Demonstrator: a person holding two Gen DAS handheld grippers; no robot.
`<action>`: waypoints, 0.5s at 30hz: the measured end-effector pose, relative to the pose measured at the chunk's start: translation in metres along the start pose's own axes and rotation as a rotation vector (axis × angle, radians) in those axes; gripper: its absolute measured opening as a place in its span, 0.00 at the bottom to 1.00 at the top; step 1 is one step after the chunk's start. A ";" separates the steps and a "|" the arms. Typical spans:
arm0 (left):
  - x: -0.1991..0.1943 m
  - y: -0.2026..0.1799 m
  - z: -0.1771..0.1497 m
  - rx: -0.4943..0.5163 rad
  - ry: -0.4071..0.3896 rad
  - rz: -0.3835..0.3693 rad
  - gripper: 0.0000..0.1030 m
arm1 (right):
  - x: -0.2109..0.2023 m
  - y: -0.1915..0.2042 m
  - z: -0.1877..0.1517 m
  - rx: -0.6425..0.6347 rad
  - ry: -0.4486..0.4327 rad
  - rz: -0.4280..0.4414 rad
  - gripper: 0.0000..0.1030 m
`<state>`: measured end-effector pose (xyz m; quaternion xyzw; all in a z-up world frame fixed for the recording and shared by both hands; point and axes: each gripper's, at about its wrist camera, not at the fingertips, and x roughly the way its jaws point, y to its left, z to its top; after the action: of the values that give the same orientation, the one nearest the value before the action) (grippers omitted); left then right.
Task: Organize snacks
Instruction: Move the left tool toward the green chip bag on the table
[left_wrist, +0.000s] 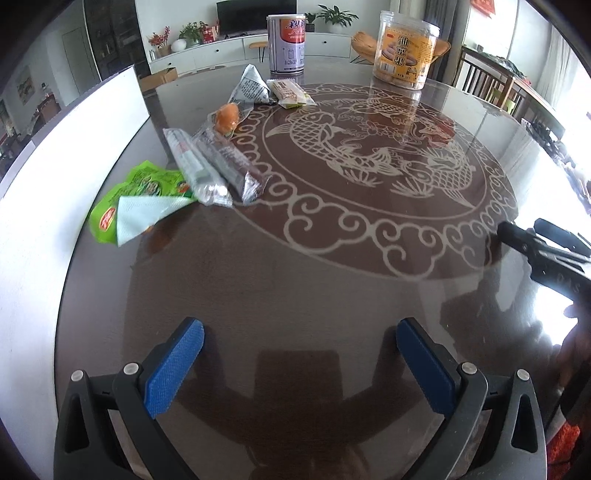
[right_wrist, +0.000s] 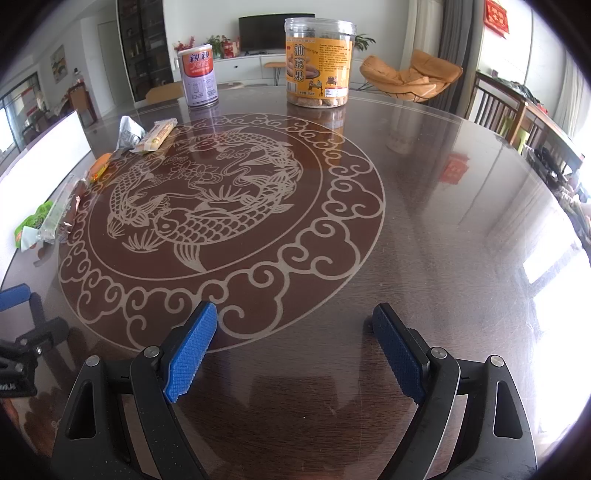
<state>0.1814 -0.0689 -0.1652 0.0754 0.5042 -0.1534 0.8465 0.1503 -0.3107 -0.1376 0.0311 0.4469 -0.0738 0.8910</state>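
I hold the left gripper (left_wrist: 300, 363) and right gripper (right_wrist: 294, 349) spread and empty above the table (right_wrist: 424, 229), facing the loose snack packets (left_wrist: 218, 166), because sorting has not begun.

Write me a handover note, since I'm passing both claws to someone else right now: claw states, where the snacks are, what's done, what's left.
Left claw: open, empty, low over the near table edge.
Right claw: open, empty, beside it.
Loose snacks sit along the table's left side: green packet, silver bar, dark bar, orange-bun packet, triangular pack, beige wafer pack.
At the far edge stand the purple can and the clear cookie jar.
Done: nothing visibly gathered.
Left: all the organizing.
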 end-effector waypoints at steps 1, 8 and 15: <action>-0.007 0.006 -0.006 -0.018 -0.002 -0.028 1.00 | 0.000 0.000 0.000 0.000 0.000 0.000 0.86; -0.069 0.064 0.025 -0.108 -0.135 -0.093 1.00 | 0.000 0.000 0.000 0.000 0.000 0.000 0.86; -0.042 0.108 0.096 -0.142 -0.109 -0.116 0.74 | 0.000 0.000 0.000 0.000 0.000 0.001 0.86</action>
<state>0.2791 0.0128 -0.0853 -0.0224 0.4704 -0.1701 0.8656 0.1504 -0.3106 -0.1377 0.0313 0.4467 -0.0736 0.8911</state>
